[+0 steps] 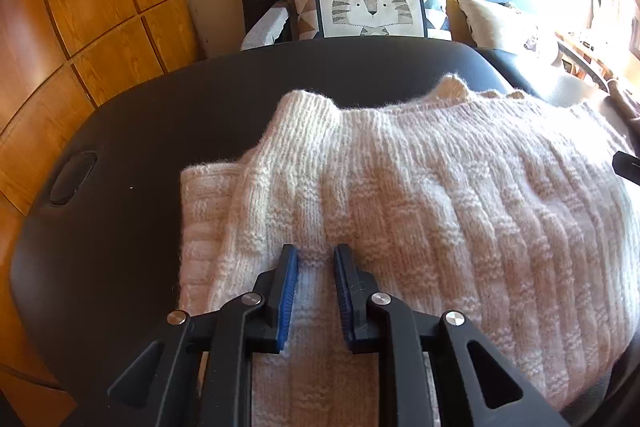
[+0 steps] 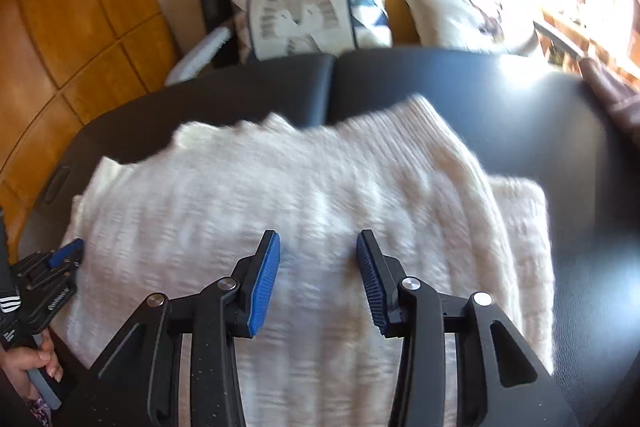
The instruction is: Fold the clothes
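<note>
I am holding my left claw (image 1: 316, 253) low over the near edge of the cream knitted sweater (image 1: 420, 187), its jaws slightly parted with a ridge of knit lying between them, though I cannot tell whether they are gripping it. My right claw (image 2: 318, 241) is hovering spread wide and pinching nothing. The sweater is lying on the black counter (image 1: 140, 147), stretching from both claws toward twelve o'clock, its long axis running nine to three, so either hand is reaching the near hem equally, I judge.
</note>
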Demonstrator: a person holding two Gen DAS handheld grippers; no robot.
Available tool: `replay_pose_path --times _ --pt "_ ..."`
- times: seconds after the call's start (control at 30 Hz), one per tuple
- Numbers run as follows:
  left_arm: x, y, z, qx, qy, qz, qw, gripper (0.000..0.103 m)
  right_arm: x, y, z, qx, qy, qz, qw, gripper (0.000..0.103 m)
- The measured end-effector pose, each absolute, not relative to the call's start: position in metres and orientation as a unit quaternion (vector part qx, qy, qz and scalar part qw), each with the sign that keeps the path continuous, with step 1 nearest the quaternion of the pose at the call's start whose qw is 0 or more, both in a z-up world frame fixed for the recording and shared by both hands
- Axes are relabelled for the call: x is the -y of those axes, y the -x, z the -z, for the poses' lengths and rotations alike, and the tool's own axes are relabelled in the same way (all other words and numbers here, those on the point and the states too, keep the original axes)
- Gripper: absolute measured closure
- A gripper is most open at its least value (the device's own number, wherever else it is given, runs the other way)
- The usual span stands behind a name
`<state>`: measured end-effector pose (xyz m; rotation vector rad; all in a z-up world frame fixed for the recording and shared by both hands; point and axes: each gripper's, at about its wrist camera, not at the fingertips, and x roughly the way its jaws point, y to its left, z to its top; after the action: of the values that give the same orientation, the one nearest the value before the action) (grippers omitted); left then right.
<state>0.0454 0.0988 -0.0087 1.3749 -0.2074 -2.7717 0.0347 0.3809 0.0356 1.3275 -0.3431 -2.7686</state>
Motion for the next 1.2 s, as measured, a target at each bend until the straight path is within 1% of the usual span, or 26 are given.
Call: replay_pose_path --times 0.17,0.4,0.6,0.7,0.9,1.03,1.2 --pt "-0.092 -0.047 0.012 0.049 -0.443 0.895 0.018 0.084 -0.398 -0.045 -0.032 0.131 -0.413 0.901 0.019 0.060" --pt "-0.093 -0.047 0.014 0.058 -0.442 0.895 0.021 0.084 -0.427 -0.050 -0.027 0.175 -0.405 0.897 -0.015 0.060" --pt "-0.093 -0.047 0.015 0.054 -0.440 0.896 0.023 0.084 -0.421 -0.048 -0.020 0.135 -0.399 0.907 -0.016 0.060" --pt "-0.095 -0.047 0.016 0.057 -0.439 0.896 0.025 0.084 -0.421 -0.049 -0.019 0.132 -0.396 0.909 -0.016 0.060" --pt "-0.095 -0.048 0.015 0.055 -0.439 0.896 0.024 0.084 -0.424 -0.049 -0.024 0.148 -0.404 0.902 -0.016 0.060" --pt "-0.094 -0.047 0.015 0.059 -0.440 0.896 0.023 0.084 -0.430 -0.055 -0.034 0.176 -0.399 0.900 -0.027 0.059" --pt "-0.093 -0.047 0.014 0.056 -0.438 0.897 0.022 0.084 -0.434 -0.050 -0.024 0.158 -0.414 0.896 -0.021 0.059"
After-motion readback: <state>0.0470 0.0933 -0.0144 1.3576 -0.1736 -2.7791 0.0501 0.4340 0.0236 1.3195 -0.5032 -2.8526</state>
